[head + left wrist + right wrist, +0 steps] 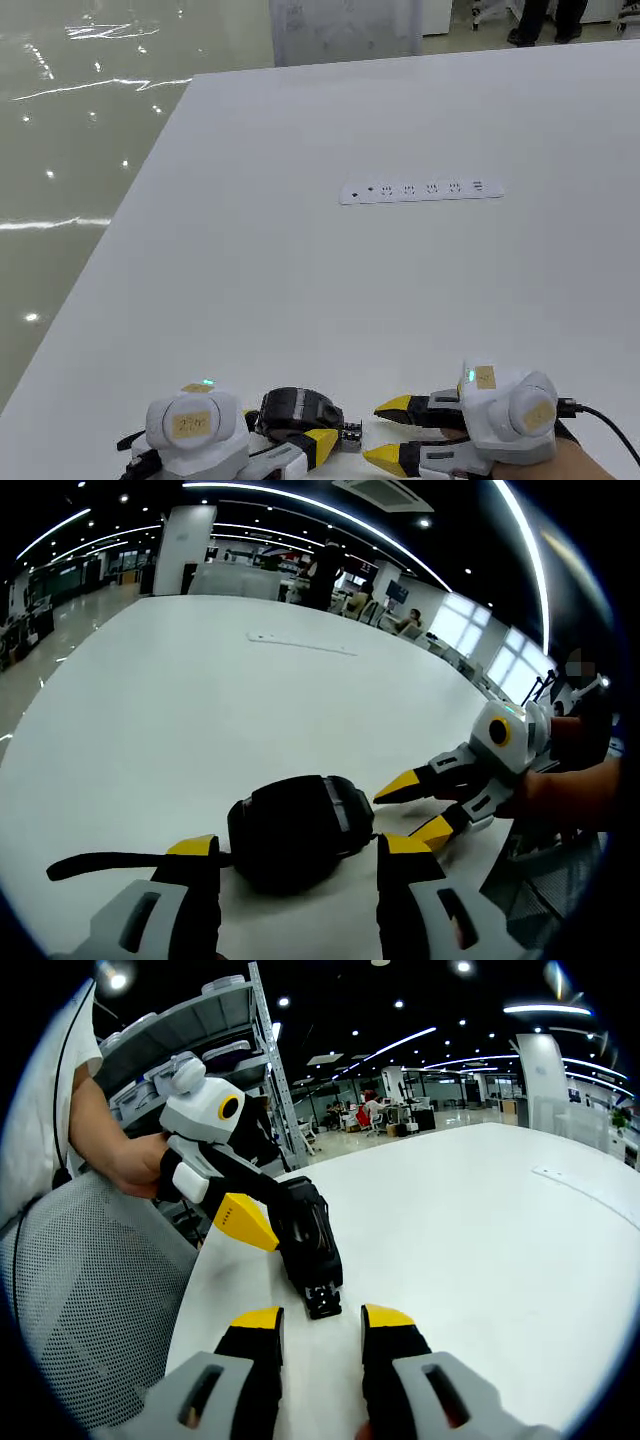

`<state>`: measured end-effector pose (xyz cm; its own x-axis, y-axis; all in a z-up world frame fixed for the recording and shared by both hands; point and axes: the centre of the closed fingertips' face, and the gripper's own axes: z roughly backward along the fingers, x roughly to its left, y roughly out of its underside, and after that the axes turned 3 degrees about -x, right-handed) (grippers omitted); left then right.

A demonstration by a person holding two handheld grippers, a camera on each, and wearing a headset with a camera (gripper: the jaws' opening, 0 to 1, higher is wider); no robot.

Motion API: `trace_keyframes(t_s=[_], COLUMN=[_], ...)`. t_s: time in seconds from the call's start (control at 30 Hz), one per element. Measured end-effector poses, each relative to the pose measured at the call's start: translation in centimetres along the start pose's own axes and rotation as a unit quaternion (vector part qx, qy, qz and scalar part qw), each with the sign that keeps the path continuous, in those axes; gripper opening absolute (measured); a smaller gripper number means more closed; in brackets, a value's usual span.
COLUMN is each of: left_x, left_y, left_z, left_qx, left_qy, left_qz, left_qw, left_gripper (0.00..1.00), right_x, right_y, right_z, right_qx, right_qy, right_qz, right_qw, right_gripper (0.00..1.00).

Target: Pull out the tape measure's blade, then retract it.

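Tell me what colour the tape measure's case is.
The rounded tape measure case is black with a grey band, best seen in the left gripper view.

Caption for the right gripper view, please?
Open right hand-held gripper straddles the blade tip of the tape measure that the left hand-held gripper clasps on the white table.
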<state>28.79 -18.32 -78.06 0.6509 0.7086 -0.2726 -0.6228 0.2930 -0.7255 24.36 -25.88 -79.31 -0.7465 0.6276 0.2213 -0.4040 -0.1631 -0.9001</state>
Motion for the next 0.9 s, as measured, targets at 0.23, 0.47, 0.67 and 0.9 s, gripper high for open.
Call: trace_keyframes(t_s=[0.23, 0.47, 0.67, 0.9], left_x=[0.0, -0.3, 0.1, 0.7], left_y=[-0.2, -0.8, -1.1, -1.4], left_z=[0.5, 1.3, 2.2, 3.3], left_qx=[0.002, -0.002, -0.007, -0.012], left_qy=[0.025, 0.050, 0.063, 0.078], left_qz=[-0.013, -0.025, -0.035, -0.044], left_qw=[0.9996, 0.9984, 0.9973, 0.9959], left_gripper=[0.62, 0.68, 0.71, 0.72], right_x=[0.3, 0.7, 0.8, 0.8], right_y=[0.0, -0.5, -0.8, -1.2], right_z=[1.0, 2.3, 3.1, 4.4], right_qx=[0.008, 0.011, 0.012, 0.013], right_qy=[0.006, 0.018, 0.029, 0.048], right_qz=[-0.015, -0.018, -0.019, -0.024], right_qw=[0.9998, 0.9996, 0.9993, 0.9985], right_gripper=[0.34, 0.39, 0.42, 0.48])
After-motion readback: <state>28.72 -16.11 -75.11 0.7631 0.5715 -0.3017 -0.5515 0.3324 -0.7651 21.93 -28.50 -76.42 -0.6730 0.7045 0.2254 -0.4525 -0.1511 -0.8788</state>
